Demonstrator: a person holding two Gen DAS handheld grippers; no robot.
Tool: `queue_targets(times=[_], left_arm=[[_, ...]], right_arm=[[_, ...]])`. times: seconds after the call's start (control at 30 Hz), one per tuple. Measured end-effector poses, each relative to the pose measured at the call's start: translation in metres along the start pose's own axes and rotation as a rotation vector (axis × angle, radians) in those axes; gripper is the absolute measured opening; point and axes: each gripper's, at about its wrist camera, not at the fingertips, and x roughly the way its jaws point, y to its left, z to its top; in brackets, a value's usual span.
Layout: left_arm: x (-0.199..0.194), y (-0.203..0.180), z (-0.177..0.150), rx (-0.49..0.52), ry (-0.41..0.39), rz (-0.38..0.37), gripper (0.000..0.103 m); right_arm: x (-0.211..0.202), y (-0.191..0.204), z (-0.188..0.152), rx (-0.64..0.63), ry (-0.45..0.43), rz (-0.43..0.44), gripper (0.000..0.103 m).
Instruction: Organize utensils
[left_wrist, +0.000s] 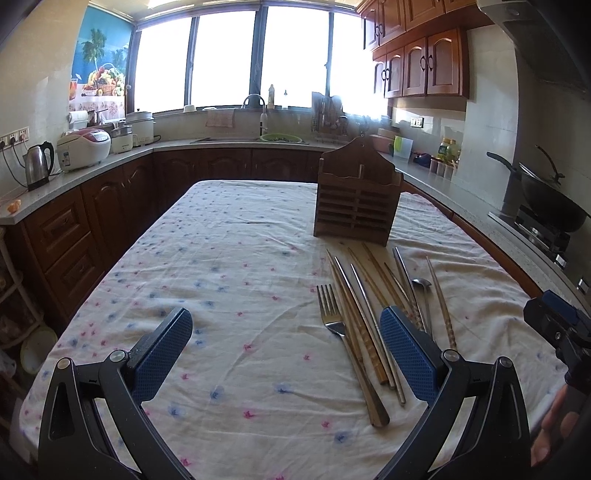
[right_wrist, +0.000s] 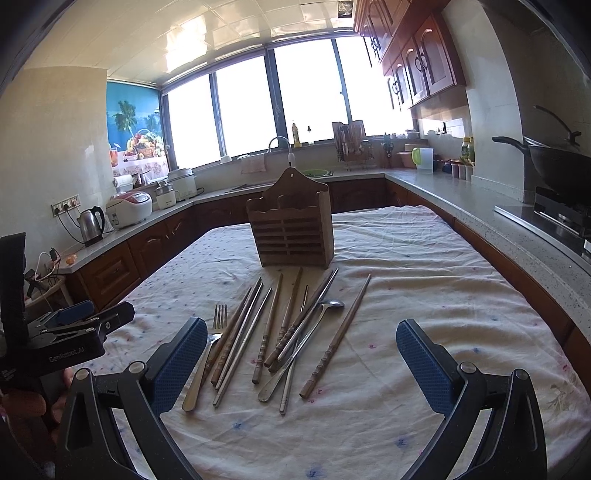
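Left gripper (left_wrist: 286, 345): its blue pads are wide apart, empty, above the cloth at the bottom of the frame.
Right gripper (right_wrist: 301, 354): also spread apart, holding nothing.
Utensils: fork (right_wrist: 220, 317), spoon (right_wrist: 331, 304) and chopsticks (right_wrist: 334, 341) lie loose at the centre of the right wrist view.
Holder: wooden holder (right_wrist: 291, 229) stands upright just above them.
Cloth: flowered tablecloth (left_wrist: 221, 258) covers the table.

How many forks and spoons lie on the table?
2: one fork at the left end of the utensil row, and one spoon among the chopsticks toward the right. More may be hidden under the chopsticks.
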Motion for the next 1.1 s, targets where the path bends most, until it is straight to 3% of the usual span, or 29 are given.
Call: queue_targets(times=[0.3, 0.5, 0.8, 1.03, 1.1], left_arm=[[0.03, -0.008, 0.013, 0.063, 0.054, -0.036, 0.103], [0.057, -0.009, 0.024, 0.08, 0.096, -0.072, 0.103], [0.114, -0.005, 0.03, 0.055, 0.252, -0.173, 0.078], [0.142, -0.007, 0.027, 0.047, 0.347, -0.229, 0.062], [0.15, -0.008, 0.026, 0.049, 0.375, -0.245, 0.057]], right_arm=[[0.024, -0.008, 0.011, 0.014, 0.052, 0.036, 0.103], [0.051, -0.02, 0.021, 0.093, 0.103, 0.093, 0.101], [0.102, -0.039, 0.026, 0.244, 0.238, 0.179, 0.071], [0.138, -0.047, 0.022, 0.296, 0.354, 0.198, 0.04], [0.149, -0.05, 0.018, 0.313, 0.403, 0.199, 0.039]])
